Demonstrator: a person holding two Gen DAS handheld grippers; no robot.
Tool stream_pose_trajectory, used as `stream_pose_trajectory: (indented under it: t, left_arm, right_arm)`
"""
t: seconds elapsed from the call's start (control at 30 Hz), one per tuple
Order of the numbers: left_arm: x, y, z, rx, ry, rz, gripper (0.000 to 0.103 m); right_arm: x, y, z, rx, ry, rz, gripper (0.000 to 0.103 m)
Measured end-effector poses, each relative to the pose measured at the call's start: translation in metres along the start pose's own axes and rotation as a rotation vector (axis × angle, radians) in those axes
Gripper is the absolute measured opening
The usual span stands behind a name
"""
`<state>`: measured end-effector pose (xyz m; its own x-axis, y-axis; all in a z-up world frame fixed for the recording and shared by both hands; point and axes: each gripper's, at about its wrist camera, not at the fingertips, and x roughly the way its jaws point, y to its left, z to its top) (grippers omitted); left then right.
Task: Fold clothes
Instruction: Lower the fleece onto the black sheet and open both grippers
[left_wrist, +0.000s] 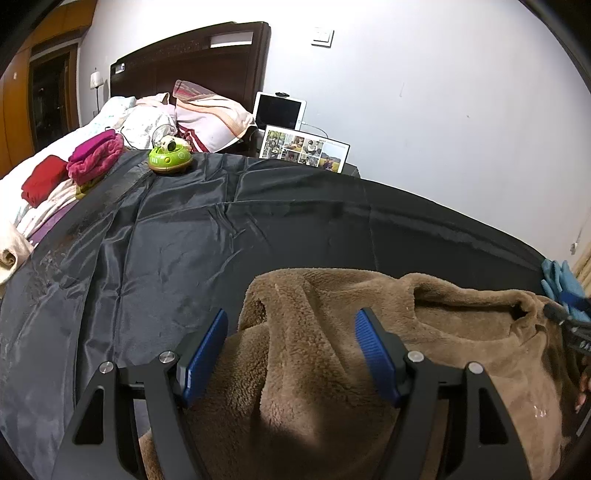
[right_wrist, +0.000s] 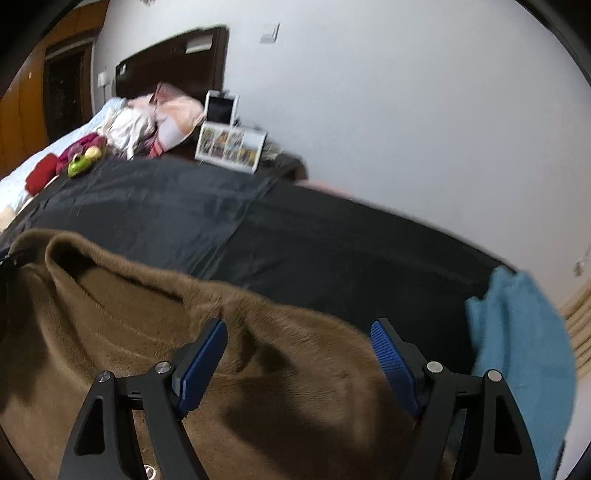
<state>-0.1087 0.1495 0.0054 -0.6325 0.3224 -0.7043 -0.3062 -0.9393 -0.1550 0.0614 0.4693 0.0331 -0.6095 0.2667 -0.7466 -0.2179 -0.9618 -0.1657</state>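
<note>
A: What does the room look like?

B: A plain white wall (left_wrist: 424, 122) runs behind a bed with a dark wooden headboard (left_wrist: 192, 62), and a light switch (left_wrist: 322, 37) sits high on that wall.

A: And the left side?

B: Orange-brown wooden panelling (left_wrist: 14, 114) around a dark doorway (left_wrist: 51, 99) (too dim to see inside). 1 small lamp (left_wrist: 95, 79) stands beside the headboard. A dark sheet (left_wrist: 192, 229) covers the near bed.
</note>
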Motion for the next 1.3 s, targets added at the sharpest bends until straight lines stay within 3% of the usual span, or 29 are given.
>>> stream_pose_trajectory:
  t: [0.17, 0.47, 0.83, 0.97, 1.27, 1.3]
  left_arm:
    - [0.005, -0.002, -0.002, 0.006, 0.013, 0.004, 0.076]
    - [0.004, -0.006, -0.003, 0.022, 0.007, -0.006, 0.076]
    - [0.009, -0.003, -0.002, 0.008, 0.025, -0.018, 0.076]
    - [0.01, 0.007, -0.001, -0.049, 0.03, -0.039, 0.076]
    - [0.007, 0.025, 0.002, -0.165, 0.026, -0.061, 0.076]
    - [0.006, 0.027, 0.002, -0.176, 0.025, -0.063, 0.076]
  right_arm:
    - [0.033, 0.008, -0.004, -0.037, 0.074, -0.045, 0.082]
    - [0.075, -0.001, 0.024, 0.058, 0.064, -0.109, 0.082]
    - [0.093, -0.009, 0.04, 0.109, 0.07, -0.158, 0.087]
    - [0.074, -0.005, 0.041, 0.117, 0.025, -0.179, 0.087]
    - [0.009, 0.081, 0.063, 0.067, -0.143, 0.392, 0.087]
    - [0.01, 0.094, 0.062, 0.043, -0.132, 0.437, 0.087]
